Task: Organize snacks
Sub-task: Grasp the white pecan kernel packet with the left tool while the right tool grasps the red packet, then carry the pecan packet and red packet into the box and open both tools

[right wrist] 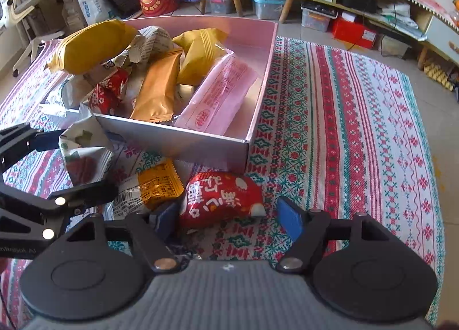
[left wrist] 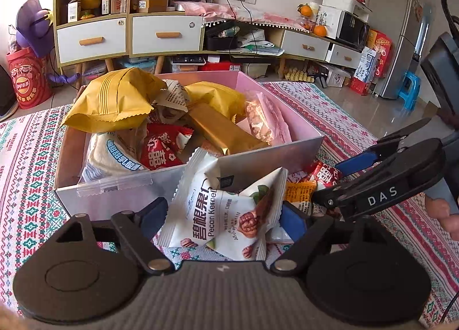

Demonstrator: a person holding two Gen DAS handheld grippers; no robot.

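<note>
Snacks in sealed wrappers sit partly inside a pink rectangular cardboard box (left wrist: pixel 275 155) and partly loose on the red, green and white woven patterned tablecloth (right wrist: pixel 344 129) just near of that box.

Box contents, largest first:
- puffed yellow paper-look packet (left wrist: pixel 112 103) at the far left, resting above the box rim;
- long pink plastic packet (right wrist: pixel 221 94) along the right side;
- flat golden foil bar (right wrist: pixel 157 89) in the middle;
- small red foil packet (left wrist: pixel 160 149) near the front wall.

Loose items on the cloth:
- white pecan kernel packet with a walnut picture (left wrist: pixel 218 209), standing tilted against the near wall of the box;
- red foil pouch with white characters (right wrist: pixel 221 198), right of an orange printed sachet (right wrist: pixel 160 183) and just beside it.

Left gripper (left wrist: pixel 222 218): the jaws stand apart on either side of the white pecan kernel packet. The blue right pad appears to touch the packet edge; whether the left pad touches it cannot be told from the left wrist view.

Right gripper (right wrist: pixel 229 215): the jaws stand apart around the red foil pouch. The left pad lies against the pouch; the right pad is clear of it.

Both grippers work side by side, near of the box.
</note>
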